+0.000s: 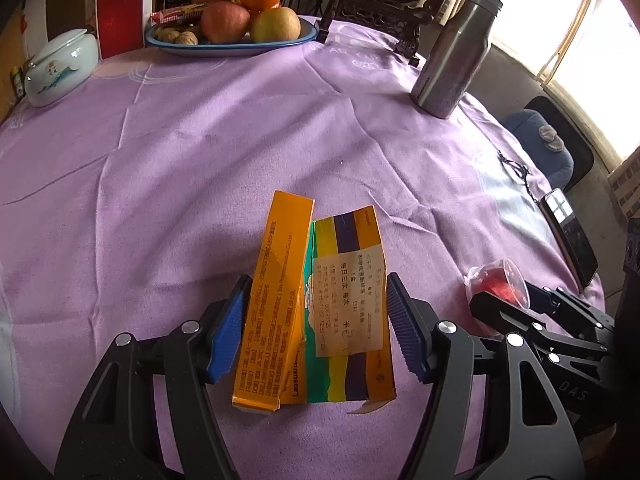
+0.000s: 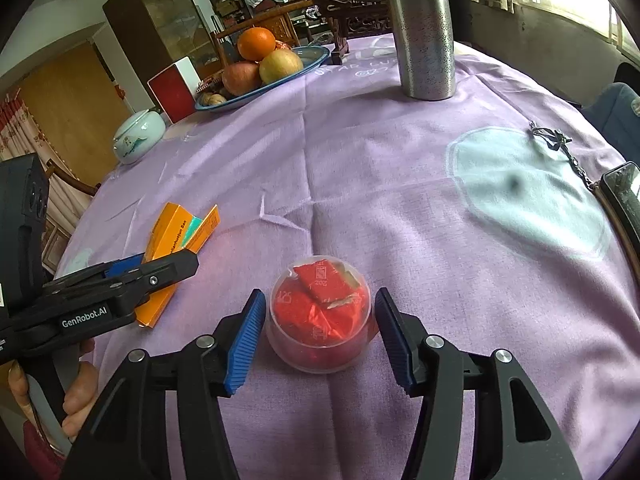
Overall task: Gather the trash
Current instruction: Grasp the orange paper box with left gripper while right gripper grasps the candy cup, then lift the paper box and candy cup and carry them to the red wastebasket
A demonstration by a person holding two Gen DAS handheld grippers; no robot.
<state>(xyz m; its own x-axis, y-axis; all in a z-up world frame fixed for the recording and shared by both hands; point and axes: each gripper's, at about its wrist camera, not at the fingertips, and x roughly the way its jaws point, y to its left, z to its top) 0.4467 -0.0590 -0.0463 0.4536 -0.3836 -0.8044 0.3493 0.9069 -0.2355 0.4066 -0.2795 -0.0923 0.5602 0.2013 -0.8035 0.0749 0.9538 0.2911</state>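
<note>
A flattened, torn orange medicine box point(image 1: 312, 308) with a white label lies on the purple tablecloth. My left gripper point(image 1: 316, 328) is open and straddles it, one blue pad on each side, not pressing. The box also shows in the right wrist view point(image 2: 176, 240). A clear plastic cup stuffed with red wrappers point(image 2: 322, 314) lies on the cloth between the open blue pads of my right gripper point(image 2: 320, 336), with small gaps on both sides. The cup also shows in the left wrist view point(image 1: 498, 280), partly hidden behind the right gripper point(image 1: 504, 300).
A steel bottle point(image 1: 456, 52) stands at the back right. A blue fruit plate point(image 1: 236, 42), a red box point(image 1: 120, 16) and a white lidded jar point(image 1: 60, 66) stand at the back left. A phone point(image 1: 570, 236) with a key chain point(image 2: 560, 148) lies at the right edge.
</note>
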